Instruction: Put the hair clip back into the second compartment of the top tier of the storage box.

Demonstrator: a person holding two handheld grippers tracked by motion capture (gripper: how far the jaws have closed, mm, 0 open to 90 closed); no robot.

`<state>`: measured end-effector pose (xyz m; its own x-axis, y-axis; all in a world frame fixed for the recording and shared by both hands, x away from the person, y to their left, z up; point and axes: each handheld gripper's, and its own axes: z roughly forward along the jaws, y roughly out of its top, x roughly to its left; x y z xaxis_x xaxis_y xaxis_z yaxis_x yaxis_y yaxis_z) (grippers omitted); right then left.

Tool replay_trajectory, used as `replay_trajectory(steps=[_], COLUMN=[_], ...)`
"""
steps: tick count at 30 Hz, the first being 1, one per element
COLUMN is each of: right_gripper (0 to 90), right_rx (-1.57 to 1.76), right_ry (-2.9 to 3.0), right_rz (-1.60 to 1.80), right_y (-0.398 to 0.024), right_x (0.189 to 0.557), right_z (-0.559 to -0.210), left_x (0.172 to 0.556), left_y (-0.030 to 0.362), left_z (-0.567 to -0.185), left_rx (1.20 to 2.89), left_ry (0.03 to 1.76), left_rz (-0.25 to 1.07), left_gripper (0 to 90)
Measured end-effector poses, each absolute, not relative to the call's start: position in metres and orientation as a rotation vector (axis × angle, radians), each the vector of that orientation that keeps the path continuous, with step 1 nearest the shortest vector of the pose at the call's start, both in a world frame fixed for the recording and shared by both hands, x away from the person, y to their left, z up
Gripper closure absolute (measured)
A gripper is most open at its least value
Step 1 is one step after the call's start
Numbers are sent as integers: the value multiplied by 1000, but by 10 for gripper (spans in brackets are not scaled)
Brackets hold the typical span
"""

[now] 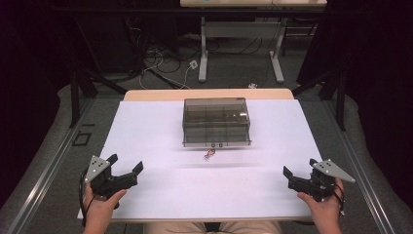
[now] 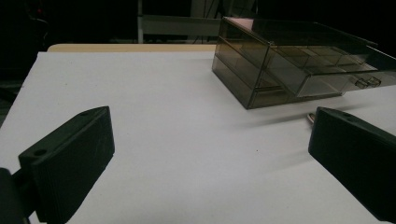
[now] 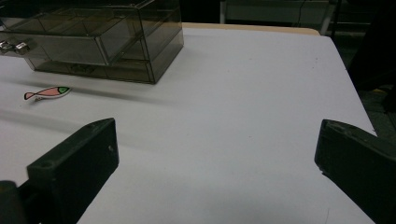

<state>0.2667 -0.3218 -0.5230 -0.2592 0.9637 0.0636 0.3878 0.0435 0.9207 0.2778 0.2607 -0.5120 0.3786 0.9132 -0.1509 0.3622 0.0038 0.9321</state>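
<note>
A smoky see-through drawer box [image 1: 216, 122] stands at the middle back of the white table [image 1: 160, 195], one drawer a little way out at its front. A small pink fish-shaped piece [image 1: 210, 154] lies just in front of it. My left gripper [image 1: 125, 163] hovers open near the front left, held by a hand, with nothing between its fingers. My right gripper [image 1: 300, 166] is open at the front right, equally bare. The left gripper view has the box [image 2: 289, 65] beyond the open gripper [image 2: 212, 154]. The right gripper view has the fish [image 3: 48, 92], the box [image 3: 102, 37] and the open gripper [image 3: 217, 158].
A strip of wooden tabletop [image 1: 209, 94] shows behind the white sheet. Beyond it are desk legs [image 1: 203, 53] and loose cables [image 1: 160, 63] on the floor. Black frame posts [image 1: 74, 97] flank the table.
</note>
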Motion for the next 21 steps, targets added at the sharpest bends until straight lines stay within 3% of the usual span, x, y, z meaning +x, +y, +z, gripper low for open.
replay_trajectory(steps=[21], right_gripper=[0], right_rx=[1347], right_ry=[1727], right_rz=[1210], right_y=[-308], right_x=[267], right_z=[-527], left_x=[281], left_y=[232], left_z=[-518], left_rx=[1622], left_ry=[1173], left_rz=[585], left_gripper=[75])
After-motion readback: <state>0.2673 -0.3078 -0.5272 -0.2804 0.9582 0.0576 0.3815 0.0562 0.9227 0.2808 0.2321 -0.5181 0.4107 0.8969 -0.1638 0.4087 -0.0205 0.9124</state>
